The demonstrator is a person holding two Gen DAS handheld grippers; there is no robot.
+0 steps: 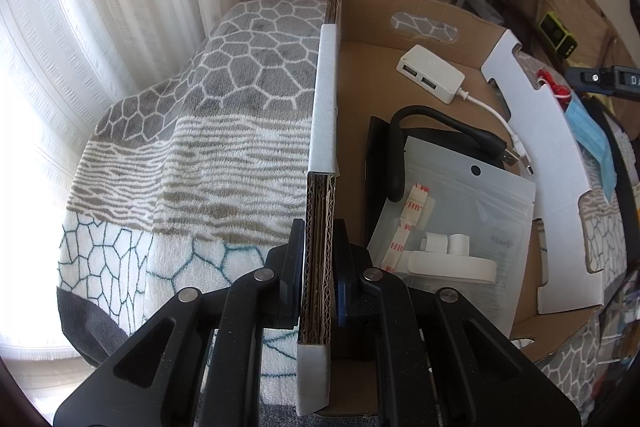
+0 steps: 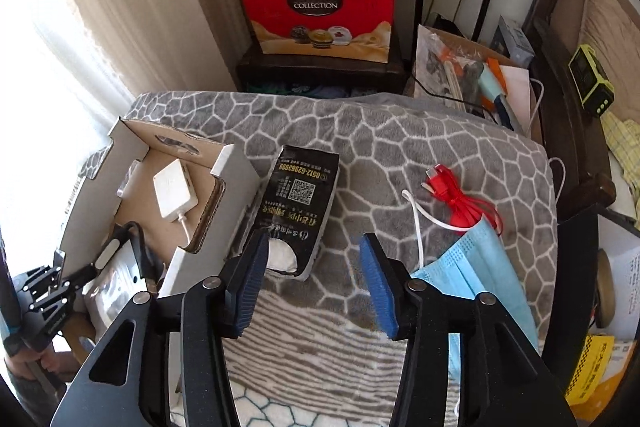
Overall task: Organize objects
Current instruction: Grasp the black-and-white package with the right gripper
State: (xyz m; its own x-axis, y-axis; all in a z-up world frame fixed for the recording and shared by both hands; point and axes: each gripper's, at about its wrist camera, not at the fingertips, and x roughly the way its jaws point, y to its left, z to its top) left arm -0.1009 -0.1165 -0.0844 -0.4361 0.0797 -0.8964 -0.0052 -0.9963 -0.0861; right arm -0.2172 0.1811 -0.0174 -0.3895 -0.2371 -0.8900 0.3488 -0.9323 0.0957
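Cardboard box (image 1: 400,83): shallow, open-topped, white outside and brown inside, standing on a grey-and-white patterned blanket (image 1: 224,75); a handle slot is cut in its far wall.

Contents: white USB hub (image 1: 430,73) with white cable, near the far wall; black flexible USB cable (image 1: 416,131); frosted zip pouch (image 1: 452,227) holding white plastic parts and red-printed adhesive strips, lying partly over a flat black item.

Left gripper (image 1: 318,259): pads pressed together on the box's near side wall, pinching the corrugated edge between them.

Right gripper (image 2: 312,287): jaws spread, nothing between the pads, hanging above bare blanket to the right of the box.

Outside the box, on the blanket: black tissue pack (image 2: 298,211) with yellow print and a QR code, just beside the box's right wall; red cable (image 2: 464,199), bundled; blue face mask (image 2: 480,271), touching the red cable, with a white cord beside it.

Background: red gift bag (image 2: 320,11) marked COLLECTION, on a dark stand against the wall.
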